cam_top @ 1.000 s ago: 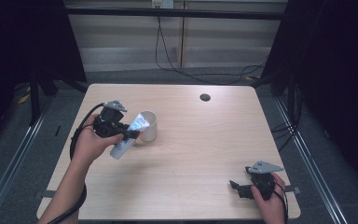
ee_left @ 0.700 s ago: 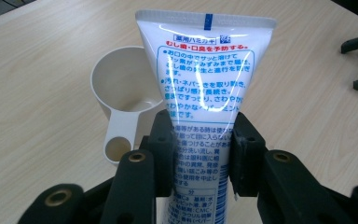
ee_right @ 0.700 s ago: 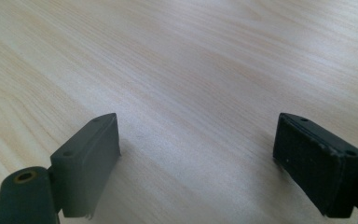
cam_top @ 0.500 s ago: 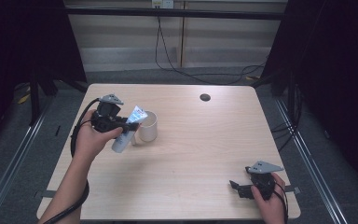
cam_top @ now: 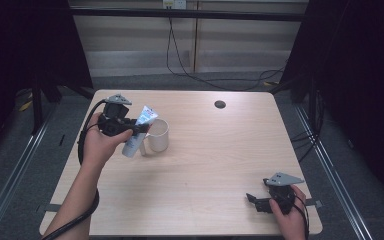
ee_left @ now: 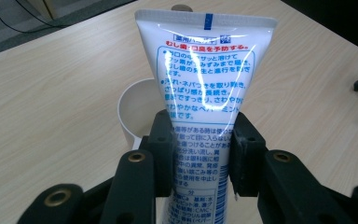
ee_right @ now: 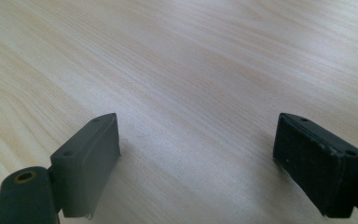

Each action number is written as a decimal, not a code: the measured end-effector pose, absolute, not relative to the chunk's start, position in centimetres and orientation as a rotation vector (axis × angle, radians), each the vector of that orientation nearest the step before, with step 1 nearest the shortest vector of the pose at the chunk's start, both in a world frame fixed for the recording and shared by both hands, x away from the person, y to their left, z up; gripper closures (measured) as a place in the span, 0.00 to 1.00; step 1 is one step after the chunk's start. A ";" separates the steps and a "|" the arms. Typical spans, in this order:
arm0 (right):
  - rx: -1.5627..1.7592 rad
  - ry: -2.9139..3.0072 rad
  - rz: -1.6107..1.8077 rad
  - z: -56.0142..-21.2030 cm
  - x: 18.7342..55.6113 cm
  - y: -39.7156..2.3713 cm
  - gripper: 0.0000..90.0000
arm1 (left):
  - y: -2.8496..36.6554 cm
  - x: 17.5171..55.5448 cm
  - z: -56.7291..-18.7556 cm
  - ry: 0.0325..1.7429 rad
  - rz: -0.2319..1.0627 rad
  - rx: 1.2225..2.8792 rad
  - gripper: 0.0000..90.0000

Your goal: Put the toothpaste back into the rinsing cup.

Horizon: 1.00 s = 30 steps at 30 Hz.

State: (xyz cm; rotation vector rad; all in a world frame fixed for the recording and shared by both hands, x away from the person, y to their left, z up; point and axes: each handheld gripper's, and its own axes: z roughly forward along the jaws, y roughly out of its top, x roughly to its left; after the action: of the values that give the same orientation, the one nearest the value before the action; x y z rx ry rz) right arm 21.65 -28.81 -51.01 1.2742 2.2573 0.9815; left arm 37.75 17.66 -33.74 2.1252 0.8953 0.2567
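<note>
Here, left gripper (cam_top: 139, 129) jaws clamped on toothpaste tube (ee_left: 204, 93) above white mug (cam_top: 157, 135), right gripper (ee_right: 198, 161) jaws wide, low over table (cam_top: 220, 150).

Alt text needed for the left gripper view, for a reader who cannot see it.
The left claw is shut on a white toothpaste tube with blue and red Japanese print, crimped end up. Behind the tube, a white mug stands on the light wooden table.

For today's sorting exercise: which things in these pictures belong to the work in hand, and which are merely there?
In the work:
left gripper, shut on the toothpaste tube
white mug, beside the tube

Merely there:
right gripper, open, low over the table
dark round hole near the far edge
</note>
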 end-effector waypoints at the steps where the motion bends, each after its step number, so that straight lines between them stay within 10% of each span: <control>1: 1.276 2.258 0.981 -51.0 21.6 -28.8 0.16 | 17.6 37.8 -33.7 0.896 0.254 2.126 0.74; 30: 1.274 2.258 0.982 -51.0 21.6 -28.8 0.16 | 16.4 39.3 -32.9 0.949 0.336 2.039 0.74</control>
State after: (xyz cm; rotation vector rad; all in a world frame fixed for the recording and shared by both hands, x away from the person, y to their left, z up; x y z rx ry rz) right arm 21.65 -28.81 -51.01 1.2743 2.2575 0.9817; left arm 39.32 16.36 -32.86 2.0387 0.9488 0.3361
